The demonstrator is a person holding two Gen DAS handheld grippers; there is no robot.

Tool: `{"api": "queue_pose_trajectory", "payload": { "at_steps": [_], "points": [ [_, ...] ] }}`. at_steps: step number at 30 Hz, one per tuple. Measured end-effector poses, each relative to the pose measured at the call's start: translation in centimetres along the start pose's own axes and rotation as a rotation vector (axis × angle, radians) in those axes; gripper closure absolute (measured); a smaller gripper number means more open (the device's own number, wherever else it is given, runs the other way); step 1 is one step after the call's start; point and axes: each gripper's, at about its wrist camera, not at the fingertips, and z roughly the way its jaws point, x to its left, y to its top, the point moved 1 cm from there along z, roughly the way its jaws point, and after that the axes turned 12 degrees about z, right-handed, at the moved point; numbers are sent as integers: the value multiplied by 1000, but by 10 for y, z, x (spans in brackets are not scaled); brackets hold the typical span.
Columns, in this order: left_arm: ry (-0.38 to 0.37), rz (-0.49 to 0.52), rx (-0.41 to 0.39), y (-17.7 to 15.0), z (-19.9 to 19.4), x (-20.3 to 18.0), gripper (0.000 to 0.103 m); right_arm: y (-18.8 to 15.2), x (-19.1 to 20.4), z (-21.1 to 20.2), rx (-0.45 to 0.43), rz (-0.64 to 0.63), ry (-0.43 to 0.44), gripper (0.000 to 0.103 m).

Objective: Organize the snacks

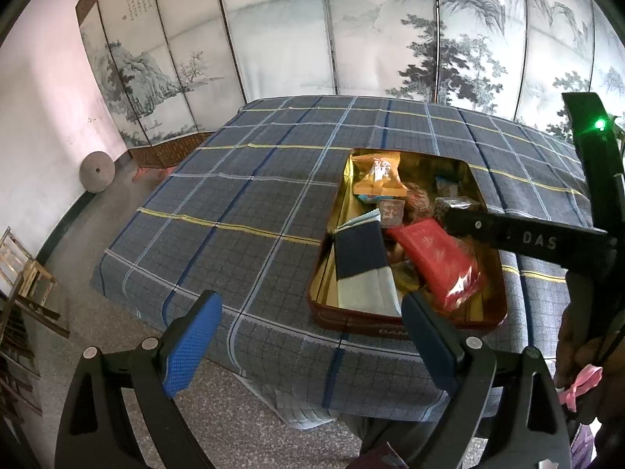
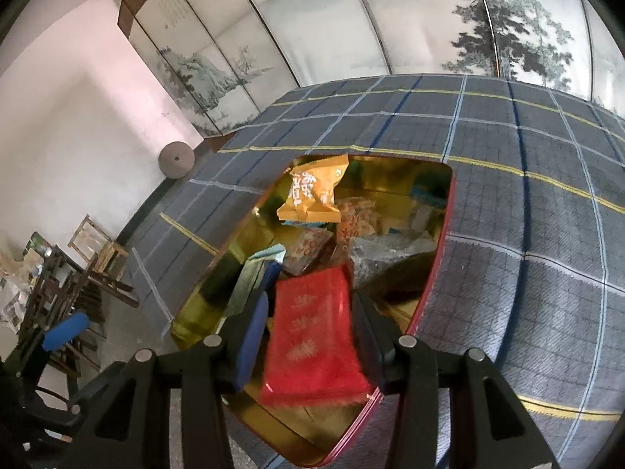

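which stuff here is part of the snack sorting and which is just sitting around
Part of the job:
- red snack packet, between the right gripper fingers
- orange snack packet
- open tin
- left gripper, empty

Just lying about:
- checked tablecloth
- folding screen
- stone disc
- wooden chair

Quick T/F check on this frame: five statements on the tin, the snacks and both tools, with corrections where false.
1. The tin holds several snack packets. True.
2. The red packet lies between the right tool's fingers. True.
3. The left tool grips the orange packet. False: it stands wide open with nothing between its fingers, near the tin's front edge.
4. The tablecloth is plain white. False: it is grey-blue plaid with yellow lines.
5. The tin's inside is gold-coloured. True.
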Motion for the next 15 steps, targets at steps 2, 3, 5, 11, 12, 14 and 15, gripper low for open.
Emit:
{"api": "queue_pose_trajectory", "payload": {
  "at_steps": [2, 3, 5, 11, 12, 14, 15],
  "points": [
    [2, 3, -3, -1, 0, -1, 11, 0, 0, -4, -13, 0, 5, 56],
    [2, 4, -5, -2, 0, -1, 11, 0, 1, -6, -18, -3, 7, 56],
    [1, 6, -10, -3, -1, -2, 11, -1, 3, -10, -25, -8, 9, 56],
    [-32, -11, -47, -3, -9, 1, 11, -21, 26, -42, -157, -143, -82, 53],
    [-36, -22, -56, -3, -12, 3, 11, -24, 29, -47, -187, -162, -101, 51],
    [-28, -37, -72, -2, -17, 5, 11, -30, 35, -64, -250, -199, -125, 46],
    [-24, -43, -82, -2, -19, 6, 11, -34, 39, -72, -283, -215, -131, 44]
  ]
}}
